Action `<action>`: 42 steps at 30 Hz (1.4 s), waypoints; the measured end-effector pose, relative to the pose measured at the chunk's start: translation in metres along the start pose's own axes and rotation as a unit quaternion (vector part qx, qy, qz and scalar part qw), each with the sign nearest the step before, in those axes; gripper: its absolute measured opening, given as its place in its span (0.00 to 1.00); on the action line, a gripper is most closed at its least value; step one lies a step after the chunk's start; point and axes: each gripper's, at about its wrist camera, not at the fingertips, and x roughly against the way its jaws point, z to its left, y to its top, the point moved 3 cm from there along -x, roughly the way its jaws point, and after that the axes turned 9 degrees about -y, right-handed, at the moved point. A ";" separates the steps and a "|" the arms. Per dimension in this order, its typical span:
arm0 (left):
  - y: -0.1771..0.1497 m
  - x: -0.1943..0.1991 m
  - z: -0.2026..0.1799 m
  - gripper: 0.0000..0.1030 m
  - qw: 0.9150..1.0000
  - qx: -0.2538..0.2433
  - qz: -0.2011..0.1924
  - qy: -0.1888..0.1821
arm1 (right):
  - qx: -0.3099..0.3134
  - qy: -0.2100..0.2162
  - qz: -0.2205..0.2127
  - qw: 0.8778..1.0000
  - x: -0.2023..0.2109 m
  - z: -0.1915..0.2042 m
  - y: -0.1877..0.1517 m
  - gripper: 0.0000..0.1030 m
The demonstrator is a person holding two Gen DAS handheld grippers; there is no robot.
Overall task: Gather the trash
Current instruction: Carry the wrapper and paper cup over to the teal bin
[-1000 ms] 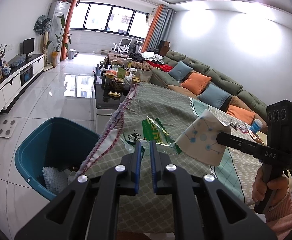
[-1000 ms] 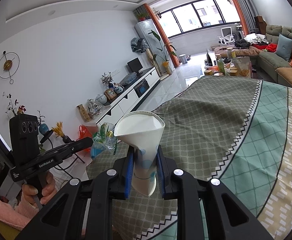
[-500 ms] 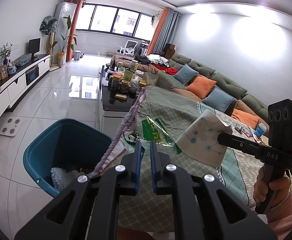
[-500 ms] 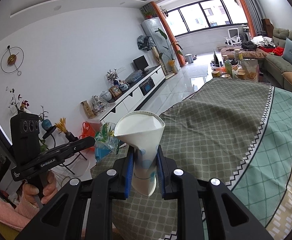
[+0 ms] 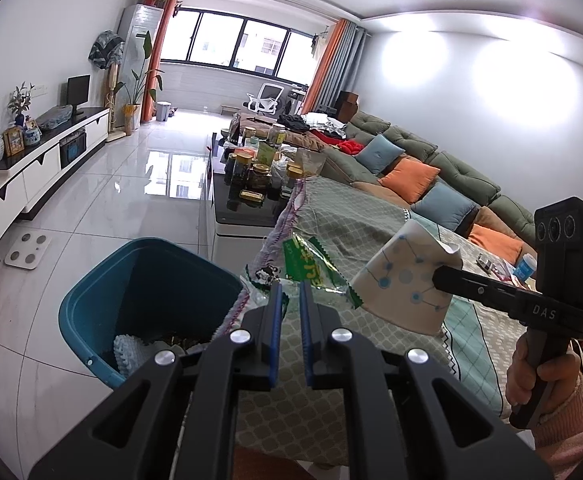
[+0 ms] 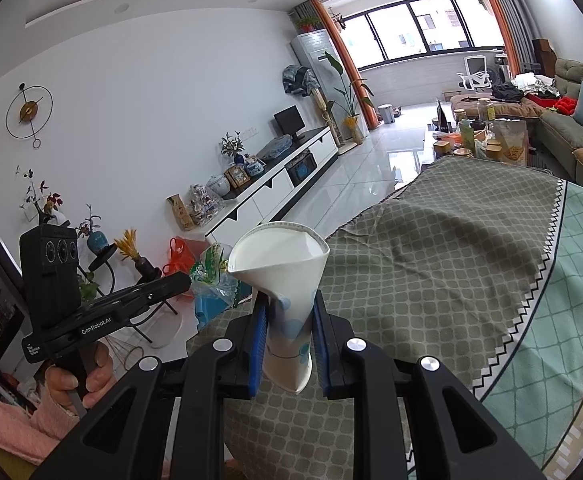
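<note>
Left tongs (image 5: 289, 292) pinch green wrapper (image 5: 311, 268); right tongs (image 6: 287, 312) squeeze paper cup (image 6: 283, 280) above green tablecloth (image 6: 451, 248).

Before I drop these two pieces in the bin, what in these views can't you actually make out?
- Bin contents: left wrist view, near wall and left gripper hide most of the inside.
- Wrapper lower end: left wrist view, hidden between the closed fingers.
- Paper cup far side: right wrist view, the right gripper covers its crushed base.
- Bin in right wrist view: mostly hidden behind the cup and wrapper.
- Wrapper print: too small to read.
</note>
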 end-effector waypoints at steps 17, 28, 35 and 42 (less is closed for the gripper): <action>-0.002 0.002 0.002 0.10 1.000 0.008 -0.007 0.015 | 0.015 0.012 0.007 1.000 -0.014 0.013 0.005 0.21; -0.001 0.003 0.005 0.10 0.999 0.012 -0.012 0.027 | 0.023 0.020 0.013 0.999 -0.024 0.021 0.006 0.21; -0.002 0.004 0.007 0.10 0.999 0.015 -0.015 0.035 | 0.026 0.022 0.014 0.999 -0.027 0.023 0.007 0.21; -0.002 0.003 0.008 0.10 0.999 0.019 -0.019 0.040 | 0.035 0.023 0.019 0.999 -0.032 0.031 0.009 0.21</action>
